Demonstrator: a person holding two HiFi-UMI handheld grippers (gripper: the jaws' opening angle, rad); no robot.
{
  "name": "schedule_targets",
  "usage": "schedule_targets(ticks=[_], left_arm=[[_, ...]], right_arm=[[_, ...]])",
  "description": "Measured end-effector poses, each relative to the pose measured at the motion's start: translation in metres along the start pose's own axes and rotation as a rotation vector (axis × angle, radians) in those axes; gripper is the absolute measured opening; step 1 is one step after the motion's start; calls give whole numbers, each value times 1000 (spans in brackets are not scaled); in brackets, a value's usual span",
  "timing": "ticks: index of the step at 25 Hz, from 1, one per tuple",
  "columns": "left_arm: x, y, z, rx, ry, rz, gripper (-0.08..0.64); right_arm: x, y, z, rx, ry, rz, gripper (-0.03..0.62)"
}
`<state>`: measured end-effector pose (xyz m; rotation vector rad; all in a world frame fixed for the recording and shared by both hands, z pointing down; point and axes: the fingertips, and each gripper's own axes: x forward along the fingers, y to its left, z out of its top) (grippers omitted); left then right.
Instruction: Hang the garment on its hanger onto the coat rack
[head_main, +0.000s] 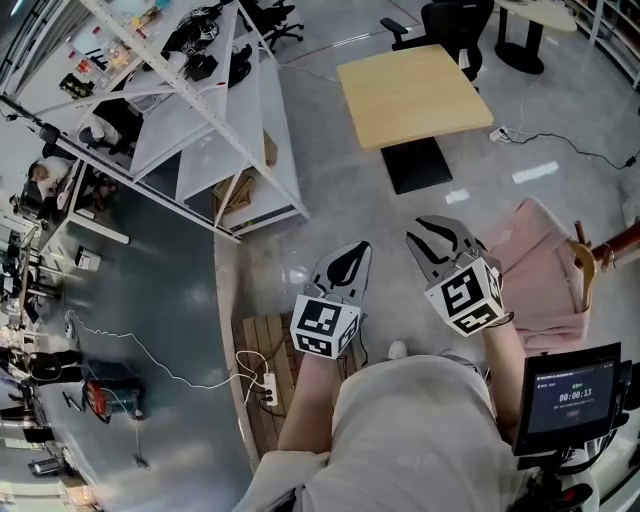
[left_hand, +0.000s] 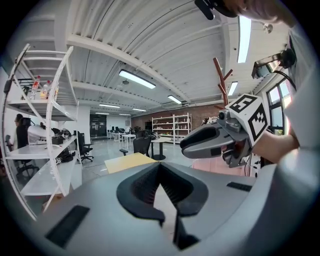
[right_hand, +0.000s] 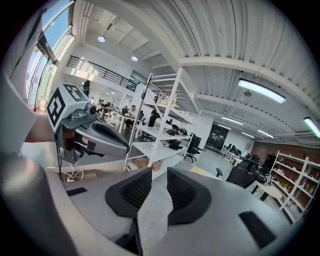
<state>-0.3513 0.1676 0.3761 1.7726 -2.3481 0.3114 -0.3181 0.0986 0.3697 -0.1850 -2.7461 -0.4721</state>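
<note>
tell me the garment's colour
The garment is pale pink, clearest in the head view.

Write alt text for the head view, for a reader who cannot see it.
Seen from above, a person holds the left tool and right tool side by side over a floor, both empty. A pink garment on a wooden hanger sits to their right; a wooden table stands ahead.

Pale beige short-sleeved shirt (head_main: 420, 430); smooth grey shells on the left claw (head_main: 352, 250) and right claw (head_main: 432, 232), black ribbed pads (left_hand: 142, 187) inside; white cubes (head_main: 325, 327) behind each, printed with bold black square markers.
</note>
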Motion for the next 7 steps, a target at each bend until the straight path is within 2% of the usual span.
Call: schedule_targets(ticks=[7], left_arm=[[4, 0, 2, -1, 3, -39, 6]], right_arm=[[2, 2, -2, -3, 22, 1, 107]])
